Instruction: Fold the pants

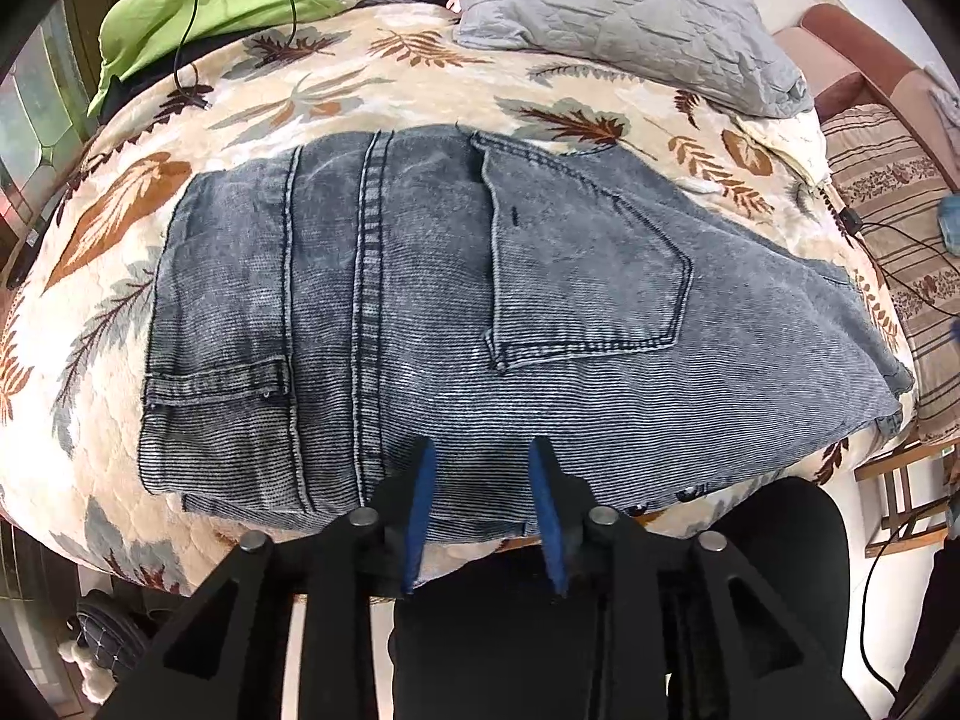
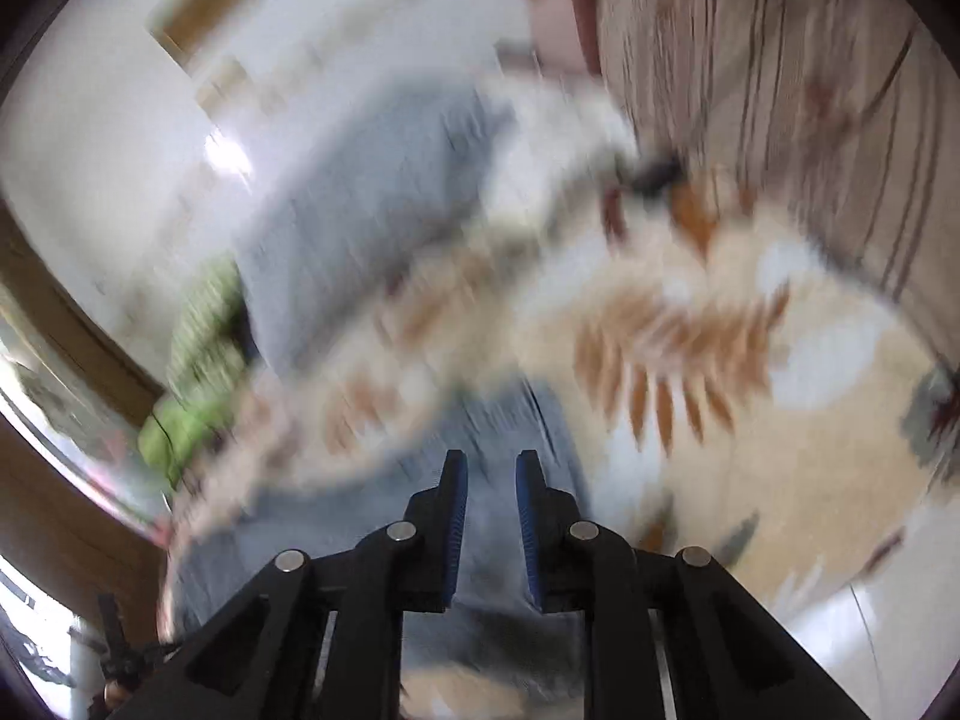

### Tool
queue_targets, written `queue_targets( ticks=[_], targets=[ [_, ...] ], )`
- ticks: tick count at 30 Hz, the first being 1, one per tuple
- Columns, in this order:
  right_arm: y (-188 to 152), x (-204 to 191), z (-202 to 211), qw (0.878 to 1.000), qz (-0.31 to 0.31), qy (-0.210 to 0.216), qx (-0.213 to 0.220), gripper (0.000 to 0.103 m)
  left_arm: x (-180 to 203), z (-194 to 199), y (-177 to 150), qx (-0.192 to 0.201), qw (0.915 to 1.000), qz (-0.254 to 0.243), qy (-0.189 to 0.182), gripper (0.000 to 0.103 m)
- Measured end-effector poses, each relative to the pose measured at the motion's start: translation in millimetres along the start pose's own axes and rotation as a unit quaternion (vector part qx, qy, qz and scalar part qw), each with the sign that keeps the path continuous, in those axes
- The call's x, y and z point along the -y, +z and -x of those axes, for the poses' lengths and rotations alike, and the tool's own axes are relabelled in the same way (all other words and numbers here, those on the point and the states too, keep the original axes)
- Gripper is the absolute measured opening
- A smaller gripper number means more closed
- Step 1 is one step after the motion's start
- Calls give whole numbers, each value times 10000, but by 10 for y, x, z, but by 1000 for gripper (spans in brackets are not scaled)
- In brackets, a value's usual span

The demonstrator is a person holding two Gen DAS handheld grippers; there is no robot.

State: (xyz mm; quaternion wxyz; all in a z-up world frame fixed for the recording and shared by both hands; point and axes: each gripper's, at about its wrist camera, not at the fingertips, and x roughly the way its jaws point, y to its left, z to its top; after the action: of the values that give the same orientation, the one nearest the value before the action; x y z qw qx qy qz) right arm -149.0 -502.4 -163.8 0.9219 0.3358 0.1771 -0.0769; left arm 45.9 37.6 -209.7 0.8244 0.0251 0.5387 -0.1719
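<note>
Grey-blue denim pants (image 1: 420,312) lie folded flat on a leaf-patterned bedspread (image 1: 384,84), back pocket (image 1: 588,276) facing up. My left gripper (image 1: 480,450) hangs just above the near edge of the pants, open, its blue pads apart with nothing pinched between them. The right wrist view is heavily blurred. In it my right gripper (image 2: 491,462) is open with a narrow gap, and a strip of the pants (image 2: 498,516) shows below and beyond the fingers, not gripped.
A grey pillow (image 1: 624,18) and a green cloth (image 1: 204,6) with a black cable lie at the far side of the bed. A striped sofa cushion (image 1: 900,228) stands to the right, and a wooden chair (image 1: 900,498) near the bed's corner.
</note>
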Motion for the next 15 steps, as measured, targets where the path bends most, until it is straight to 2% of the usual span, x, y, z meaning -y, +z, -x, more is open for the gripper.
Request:
queue_targets(
  ticks=[1, 3, 4, 5, 6, 8, 9, 12, 13, 15],
  targets=[
    [-7, -59, 129, 9994, 94, 36, 340, 49, 11, 10, 4, 16, 10000, -13, 3, 36],
    [-28, -149, 277, 9960, 244, -244, 825, 103, 36, 36, 12, 66, 10000, -44, 15, 37],
    [-34, -136, 319, 9941, 251, -275, 1020, 103, 47, 53, 20, 98, 9999, -65, 24, 37],
    [7, -72, 318, 9960, 137, -237, 846, 103, 63, 74, 31, 136, 9999, -94, 38, 37],
    [41, -20, 254, 9983, -36, -271, 523, 103, 79, 97, 43, 170, 9998, -126, 45, 37],
    [60, 18, 61, 9977, -217, -629, -160, 102, 101, 138, 67, 241, 9996, -169, 44, 39],
    [58, 17, -38, 9968, -178, -625, -470, 99, 104, 154, 79, 271, 9995, -184, 46, 41],
    [47, -27, -393, 9876, 53, -831, -1332, 75, 82, 168, 117, 305, 9993, -186, 106, 43],
    [33, 14, -471, 9856, 39, -800, -1487, 70, 62, 162, 132, 300, 9993, -167, 124, 43],
    [37, 48, -691, 9783, 28, -833, -1897, 66, 22, 147, 149, 275, 9994, -123, 153, 43]
  ],
)
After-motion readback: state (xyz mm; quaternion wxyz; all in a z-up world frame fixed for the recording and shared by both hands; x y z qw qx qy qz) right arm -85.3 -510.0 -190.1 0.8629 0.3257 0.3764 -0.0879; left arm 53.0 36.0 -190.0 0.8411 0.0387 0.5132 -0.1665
